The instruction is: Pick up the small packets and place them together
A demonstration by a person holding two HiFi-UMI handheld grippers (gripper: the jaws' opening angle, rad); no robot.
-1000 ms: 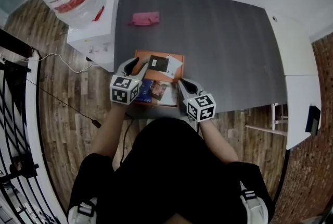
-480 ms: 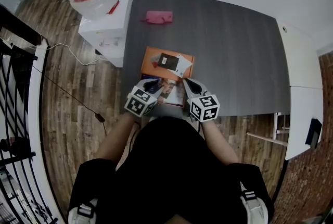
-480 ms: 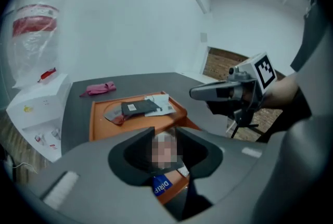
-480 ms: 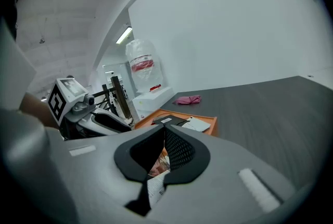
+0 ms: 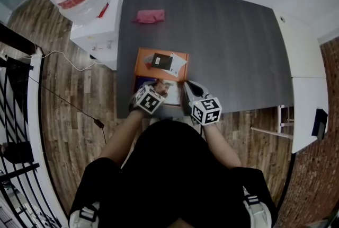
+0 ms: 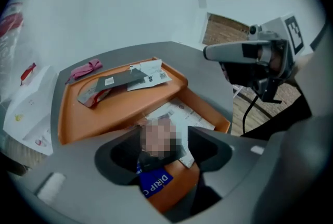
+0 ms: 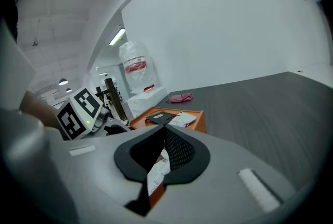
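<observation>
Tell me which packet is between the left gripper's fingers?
The blue packet at the near end of the tray. It lies between the fingers of the left gripper, which have just been opening. The black packet lies at the far end.

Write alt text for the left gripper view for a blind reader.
The left gripper, jaws just opened, straddles a blue packet and a white packet at the near end of an orange tray. A dark packet and a second white packet lie farther back.
</observation>
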